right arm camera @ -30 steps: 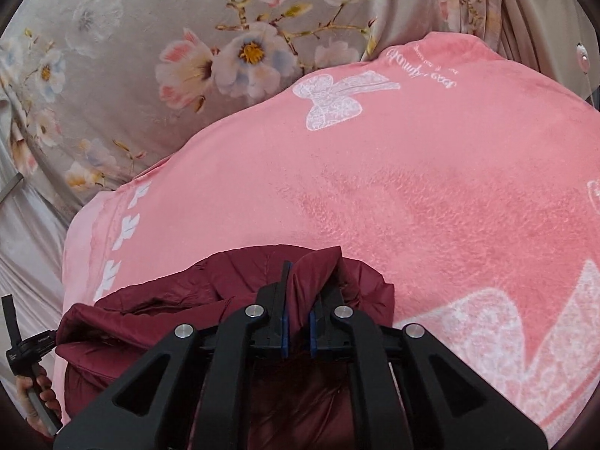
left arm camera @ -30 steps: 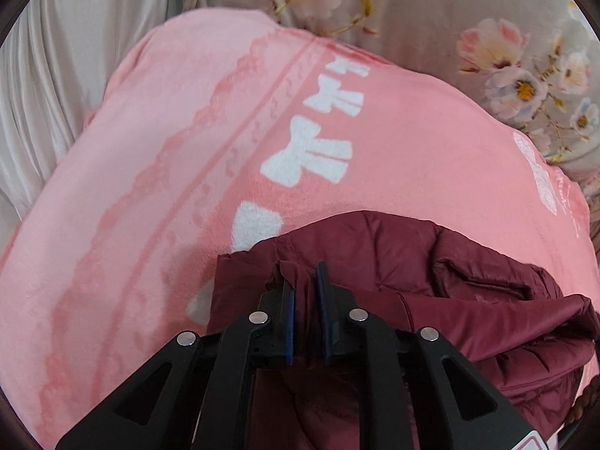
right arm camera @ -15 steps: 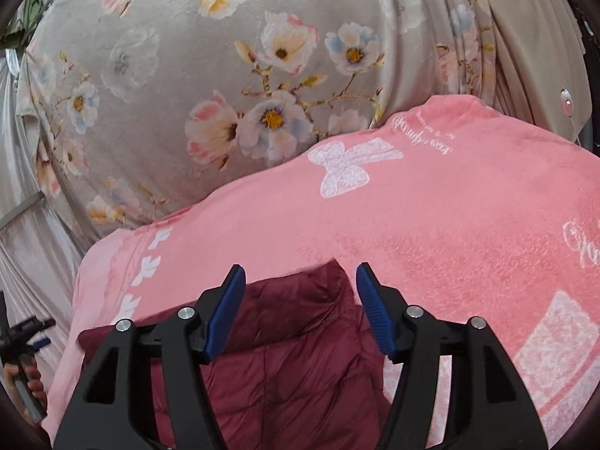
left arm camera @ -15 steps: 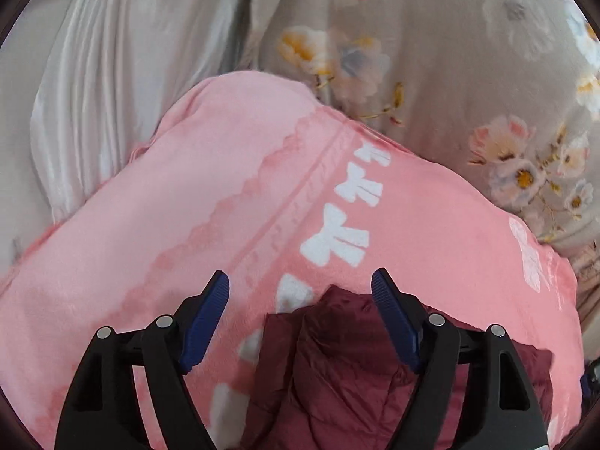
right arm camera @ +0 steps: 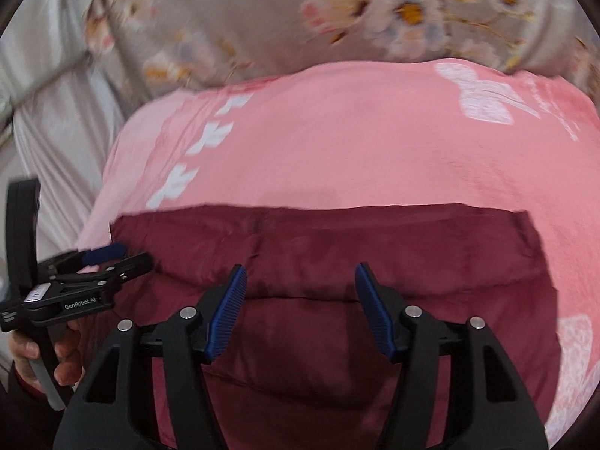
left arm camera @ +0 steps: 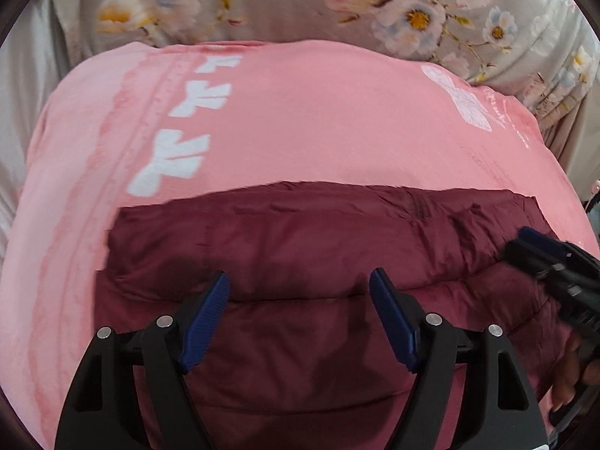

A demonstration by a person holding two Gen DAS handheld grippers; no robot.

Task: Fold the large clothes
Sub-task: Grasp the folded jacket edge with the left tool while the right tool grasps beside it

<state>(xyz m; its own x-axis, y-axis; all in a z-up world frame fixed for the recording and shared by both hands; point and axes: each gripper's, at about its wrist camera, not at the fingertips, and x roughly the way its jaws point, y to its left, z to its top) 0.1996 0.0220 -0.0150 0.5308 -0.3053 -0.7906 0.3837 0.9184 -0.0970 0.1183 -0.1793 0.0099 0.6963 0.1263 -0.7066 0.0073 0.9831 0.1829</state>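
Note:
A dark red puffer jacket [left arm camera: 300, 232] lies folded into a wide flat rectangle on a pink blanket [left arm camera: 318, 112]. My left gripper [left arm camera: 300, 273] hovers open over the jacket's near left part, with nothing pressed between its blue pads. In the right wrist view the same jacket [right arm camera: 393, 243] fills the lower half. My right gripper [right arm camera: 300, 267] hangs above it; its jaws are closing, with only air between them. Each gripper also shows in the other's view: the right gripper [left arm camera: 525, 247] at the jacket's right edge, the left gripper [right arm camera: 127, 255] at its left edge.
The pink blanket [right arm camera: 337, 150] carries white bow prints and covers the bed. Grey floral bedding [left arm camera: 300, 0] lies behind it, and a white sheet [right arm camera: 56, 131] hangs at the left. A person's hand [right arm camera: 63, 356] grips the left tool's handle.
Both grippers were shut on bunched jacket fabric; they let go, opened and drew back. The jacket now lies spread flat with a straight far edge.

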